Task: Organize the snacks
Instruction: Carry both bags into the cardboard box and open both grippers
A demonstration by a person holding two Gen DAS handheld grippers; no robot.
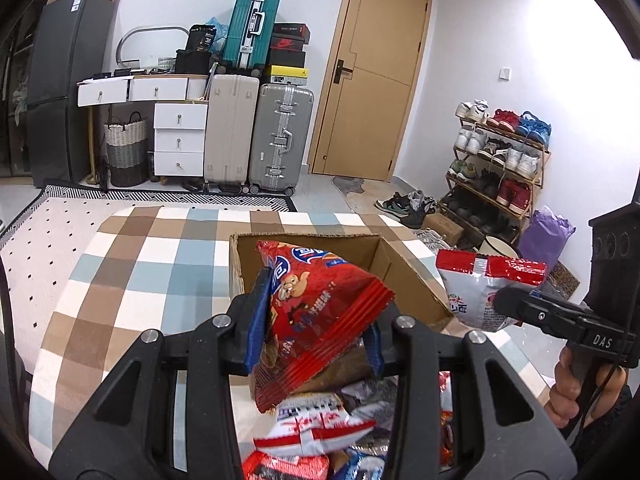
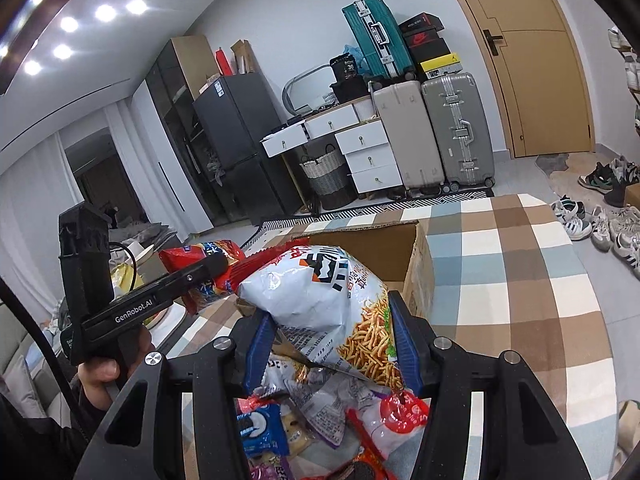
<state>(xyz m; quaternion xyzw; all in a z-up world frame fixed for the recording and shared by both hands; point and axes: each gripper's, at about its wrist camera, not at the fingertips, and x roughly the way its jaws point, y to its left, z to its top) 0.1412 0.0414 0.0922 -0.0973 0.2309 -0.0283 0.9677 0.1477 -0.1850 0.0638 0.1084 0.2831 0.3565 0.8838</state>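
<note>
The open cardboard box [image 1: 384,264] sits on the checked tablecloth [image 1: 132,264], and everything turns on it: it lies straight ahead of both grippers, just beyond the bags they carry. The left gripper [image 1: 314,336] is clamped on a red snack bag [image 1: 316,304], a crinkled glossy foil pouch with a crimped seam, held above the box's near wall with its long axis running from the box mouth back toward the gripper. The right gripper [image 2: 332,344] is closed on a white snack bag [image 2: 320,300], puffy, slick film printed with thin fried sticks, held just short of the box's near right corner. The left one looks nearer to the opening, so I judge it the likelier to drop first. On the near side of the box, under both grippers, lies a loose pile of snacks [image 2: 304,428]: small shiny packets in mixed colours, overlapping, not yet sorted.
</note>
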